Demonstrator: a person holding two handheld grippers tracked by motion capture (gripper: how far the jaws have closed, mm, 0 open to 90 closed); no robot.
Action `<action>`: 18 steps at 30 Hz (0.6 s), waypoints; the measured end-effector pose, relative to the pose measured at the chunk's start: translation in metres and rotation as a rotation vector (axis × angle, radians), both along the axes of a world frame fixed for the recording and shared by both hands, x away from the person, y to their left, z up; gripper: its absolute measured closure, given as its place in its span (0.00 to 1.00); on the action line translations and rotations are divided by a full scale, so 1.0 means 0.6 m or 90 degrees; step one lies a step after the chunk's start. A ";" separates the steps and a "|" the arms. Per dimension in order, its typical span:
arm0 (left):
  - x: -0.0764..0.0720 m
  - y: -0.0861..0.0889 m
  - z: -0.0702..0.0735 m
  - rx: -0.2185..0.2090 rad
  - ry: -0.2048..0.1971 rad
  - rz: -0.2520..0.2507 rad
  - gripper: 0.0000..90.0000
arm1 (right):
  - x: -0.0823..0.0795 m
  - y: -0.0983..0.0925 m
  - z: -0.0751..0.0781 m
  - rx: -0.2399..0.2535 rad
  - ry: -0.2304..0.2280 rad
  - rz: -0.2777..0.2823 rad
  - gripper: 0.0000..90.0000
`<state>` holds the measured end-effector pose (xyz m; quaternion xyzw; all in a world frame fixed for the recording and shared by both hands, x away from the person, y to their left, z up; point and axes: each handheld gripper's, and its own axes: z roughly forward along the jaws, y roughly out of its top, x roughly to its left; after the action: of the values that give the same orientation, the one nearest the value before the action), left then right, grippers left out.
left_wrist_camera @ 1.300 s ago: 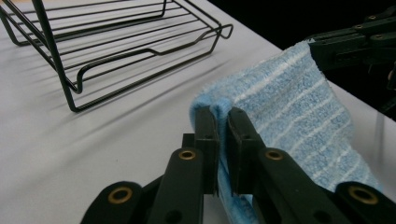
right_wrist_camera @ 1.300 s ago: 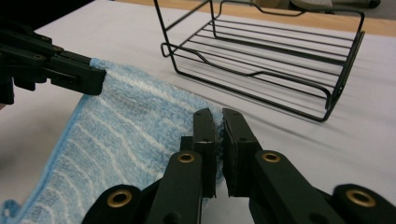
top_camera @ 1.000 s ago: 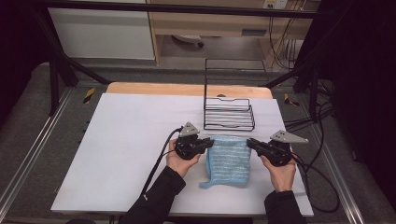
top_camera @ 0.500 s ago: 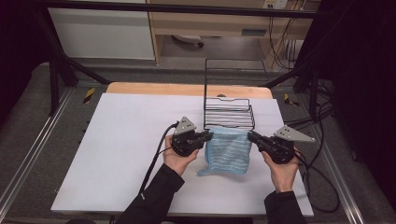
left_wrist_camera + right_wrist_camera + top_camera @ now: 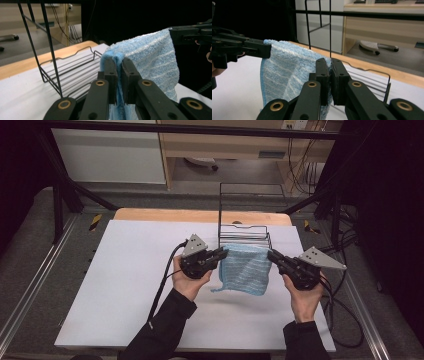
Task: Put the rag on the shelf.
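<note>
Left tool (image 5: 222, 253) and right tool (image 5: 272, 256) clamped (raised).

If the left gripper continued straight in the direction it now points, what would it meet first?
Probably the right gripper: the left gripper points across the hanging blue towel towards it, though depth is unclear.

The wire rack (image 5: 245, 227) is standing right behind the hanging towel (image 5: 245, 269), blocking that way; the white table (image 5: 125, 285) is lying open leftward.
</note>
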<state>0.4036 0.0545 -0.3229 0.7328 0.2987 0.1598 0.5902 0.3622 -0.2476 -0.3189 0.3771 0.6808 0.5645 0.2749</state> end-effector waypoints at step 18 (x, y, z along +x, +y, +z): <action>0.016 -0.003 0.082 -0.038 -0.068 0.024 0.94 | 0.012 0.007 0.079 0.015 -0.084 -0.029 0.96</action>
<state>0.4129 0.0526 -0.2737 0.6995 0.2848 0.2008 0.6239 0.3696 -0.2436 -0.2714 0.3576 0.6457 0.5900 0.3273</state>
